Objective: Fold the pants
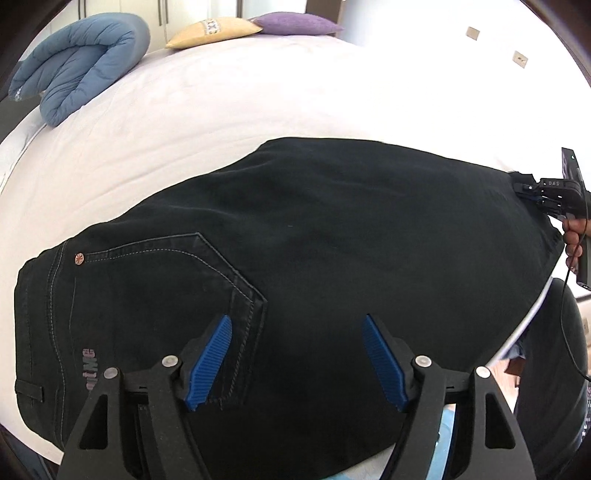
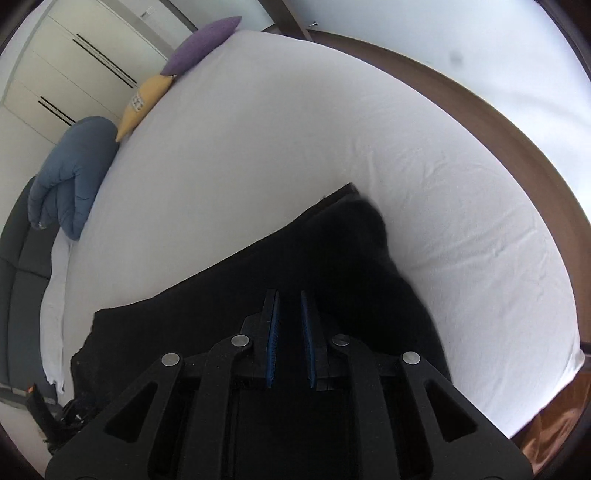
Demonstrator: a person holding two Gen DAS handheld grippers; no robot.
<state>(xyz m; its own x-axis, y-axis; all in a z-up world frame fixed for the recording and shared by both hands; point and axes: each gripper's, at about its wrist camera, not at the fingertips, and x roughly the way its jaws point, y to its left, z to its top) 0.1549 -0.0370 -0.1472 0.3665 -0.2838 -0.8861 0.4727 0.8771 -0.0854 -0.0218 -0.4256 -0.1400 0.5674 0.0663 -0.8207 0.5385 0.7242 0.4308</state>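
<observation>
Black pants (image 1: 314,236) lie folded lengthwise on the white bed (image 1: 221,103), waistband and back pocket at the left, legs running right. My left gripper (image 1: 297,325) is open, its blue pads wide apart just above the seat by the pocket. My right gripper (image 2: 290,299) is nearly shut, with a narrow gap between its blue pads, over the dark leg fabric (image 2: 332,266); whether it pinches cloth I cannot tell. It also shows in the left wrist view (image 1: 546,195) at the leg end, held by a hand.
A rolled blue duvet (image 1: 77,66), a yellow cushion (image 1: 214,31) and a purple cushion (image 1: 295,23) lie at the far side of the bed. A brown bed frame (image 2: 498,122) curves along the right edge. White wardrobe doors (image 2: 74,66) stand behind.
</observation>
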